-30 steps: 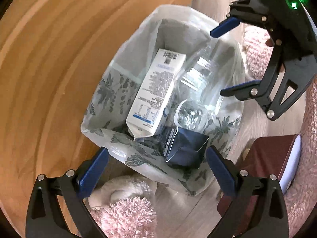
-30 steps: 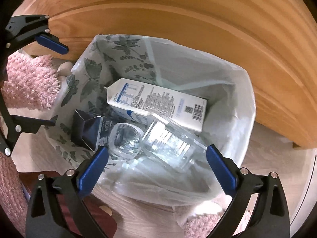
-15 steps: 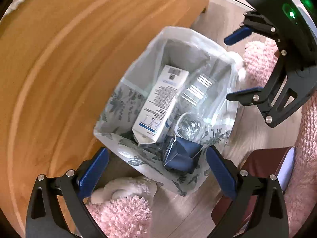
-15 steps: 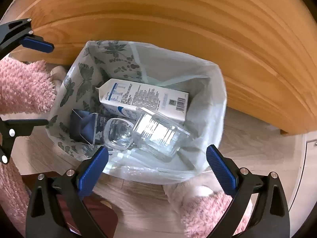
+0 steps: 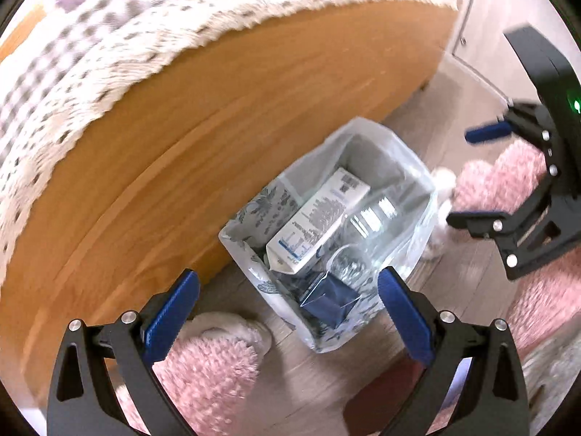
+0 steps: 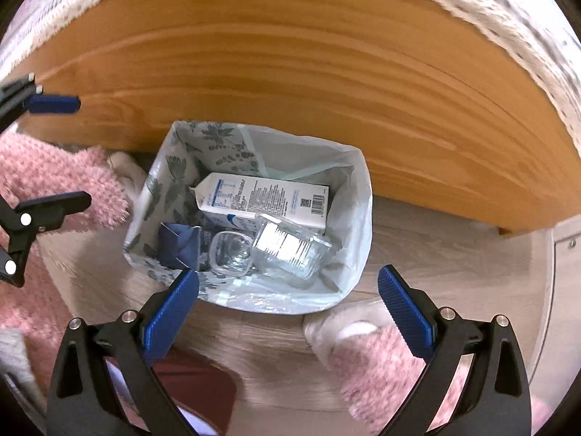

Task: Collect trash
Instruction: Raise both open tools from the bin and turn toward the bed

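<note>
Both grippers have risen away from the bag (image 6: 357,196), which sits on the floor (image 6: 454,254) against the bed (image 5: 181,145), within easy reach for dropping. Carton (image 6: 265,203), tub (image 6: 290,250) and cup (image 6: 230,252) lie inside. Left gripper (image 5: 287,298) and right gripper (image 6: 287,298) hang above, jaws apart and empty.

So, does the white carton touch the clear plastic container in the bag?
Touching: in the right wrist view the clear plastic container leans against the white carton, no gap.
</note>
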`<action>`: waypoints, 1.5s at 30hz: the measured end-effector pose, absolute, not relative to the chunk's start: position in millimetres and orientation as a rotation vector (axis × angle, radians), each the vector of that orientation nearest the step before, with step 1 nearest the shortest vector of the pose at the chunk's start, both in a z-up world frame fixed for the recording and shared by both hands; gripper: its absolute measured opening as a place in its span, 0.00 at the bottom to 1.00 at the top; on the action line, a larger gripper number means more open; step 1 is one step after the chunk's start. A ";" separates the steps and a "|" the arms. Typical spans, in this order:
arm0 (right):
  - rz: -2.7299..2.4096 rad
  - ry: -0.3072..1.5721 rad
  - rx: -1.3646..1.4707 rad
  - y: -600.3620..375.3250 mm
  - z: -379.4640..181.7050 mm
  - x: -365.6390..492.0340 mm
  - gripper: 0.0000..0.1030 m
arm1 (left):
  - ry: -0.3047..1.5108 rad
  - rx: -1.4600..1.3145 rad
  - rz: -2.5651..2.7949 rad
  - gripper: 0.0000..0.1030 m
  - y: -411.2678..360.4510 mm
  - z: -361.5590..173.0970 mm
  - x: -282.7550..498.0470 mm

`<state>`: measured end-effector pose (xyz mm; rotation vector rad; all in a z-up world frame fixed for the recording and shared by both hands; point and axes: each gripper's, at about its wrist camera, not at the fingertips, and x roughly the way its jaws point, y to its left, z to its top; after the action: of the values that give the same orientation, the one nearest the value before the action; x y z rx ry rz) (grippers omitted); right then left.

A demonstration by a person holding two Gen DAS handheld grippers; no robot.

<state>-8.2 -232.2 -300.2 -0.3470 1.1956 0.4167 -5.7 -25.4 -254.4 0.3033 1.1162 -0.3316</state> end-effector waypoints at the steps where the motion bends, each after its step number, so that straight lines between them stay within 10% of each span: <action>1: 0.400 1.181 -0.332 -234.4 -298.4 -11.1 0.92 | 1.094 0.304 -0.315 0.93 -25.1 -252.3 -9.1; 45: 0.174 0.812 -0.208 -257.0 -225.0 -32.1 0.92 | 0.786 0.111 -0.251 0.93 -26.3 -177.7 -28.4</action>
<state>-32.1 -257.0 -225.1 -0.2080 0.8124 0.1742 -28.4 -26.3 -177.7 0.1114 0.7855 -0.2513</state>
